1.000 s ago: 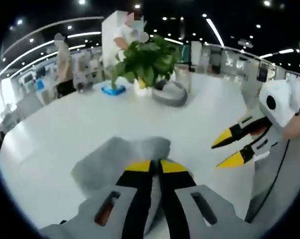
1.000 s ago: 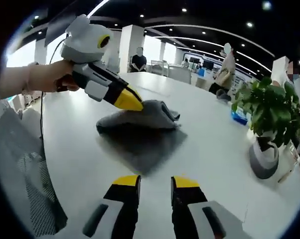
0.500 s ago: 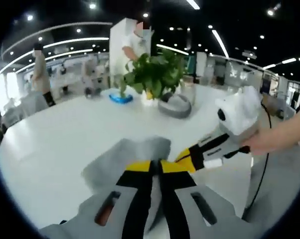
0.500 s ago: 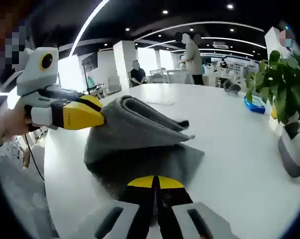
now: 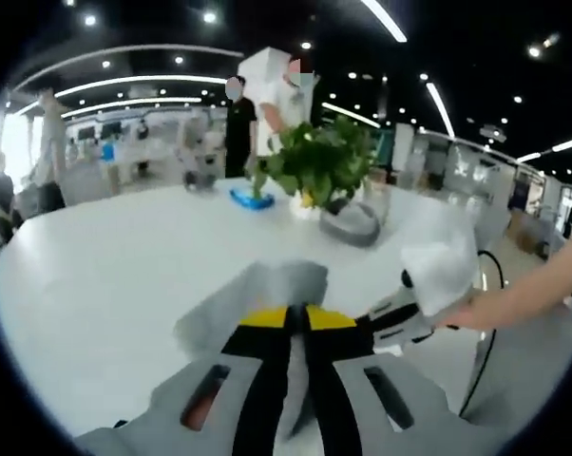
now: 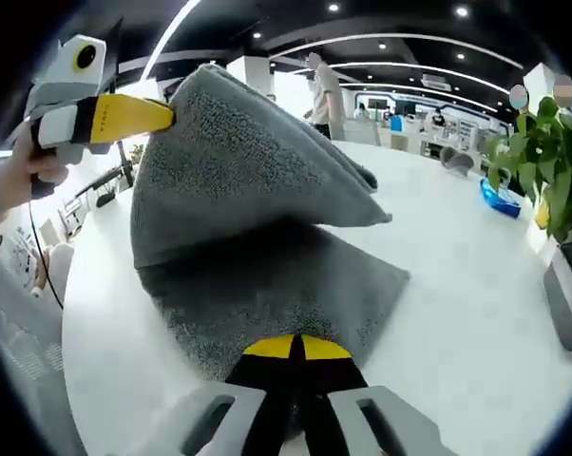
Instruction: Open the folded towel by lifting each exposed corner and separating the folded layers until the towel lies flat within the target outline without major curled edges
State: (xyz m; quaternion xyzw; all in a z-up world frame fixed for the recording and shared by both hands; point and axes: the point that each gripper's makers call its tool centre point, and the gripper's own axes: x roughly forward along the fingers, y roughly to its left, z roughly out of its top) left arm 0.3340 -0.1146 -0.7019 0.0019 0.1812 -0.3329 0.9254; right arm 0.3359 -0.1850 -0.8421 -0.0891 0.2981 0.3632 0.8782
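Both hand-held grippers pinch the grey towel (image 6: pixel 267 247): left hand-held gripper (image 6: pixel 167 114) raises a corner, right hand-held gripper (image 6: pixel 295 347) pins the lower layer on the white desk (image 6: pixel 457 285); a pot (image 5: pixel 351 223) holds a green plant (image 5: pixel 314 161).

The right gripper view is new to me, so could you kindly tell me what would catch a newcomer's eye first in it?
The grey terry towel dominates: the left gripper, at upper left, holds its upper layer raised like a tent over the round white table. At bottom centre the right gripper pins the towel's lower layer, jaws closed on it. At the right edge stands a leafy green potted plant.
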